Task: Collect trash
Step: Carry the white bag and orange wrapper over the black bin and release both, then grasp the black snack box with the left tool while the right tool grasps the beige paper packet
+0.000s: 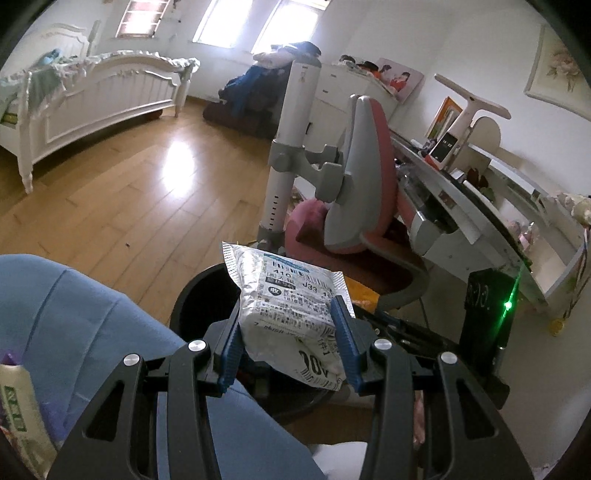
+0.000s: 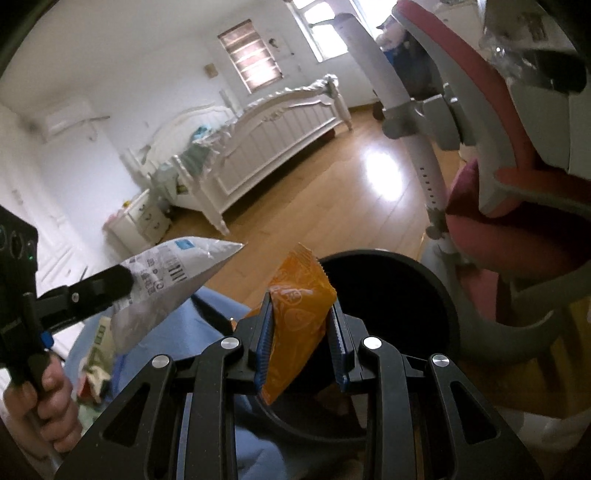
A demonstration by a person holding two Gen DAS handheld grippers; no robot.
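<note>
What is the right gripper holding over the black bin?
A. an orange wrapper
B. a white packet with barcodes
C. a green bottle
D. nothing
A: the right gripper pinches an orange wrapper above the black bin; the white packet is in the left gripper.

Sunlit wooden floor (image 1: 122,206), white bed (image 1: 99,99), bright windows (image 1: 221,22) — pink desk chair (image 1: 369,177).

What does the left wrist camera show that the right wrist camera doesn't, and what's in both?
Only the left wrist view shows the desk with its lamp. Only the right wrist view shows the orange packet clamped in the right gripper, and the hand holding the left gripper. Both show the silver printed packet gripped by the left gripper, the black bin, the white bed and the pink chair.
</note>
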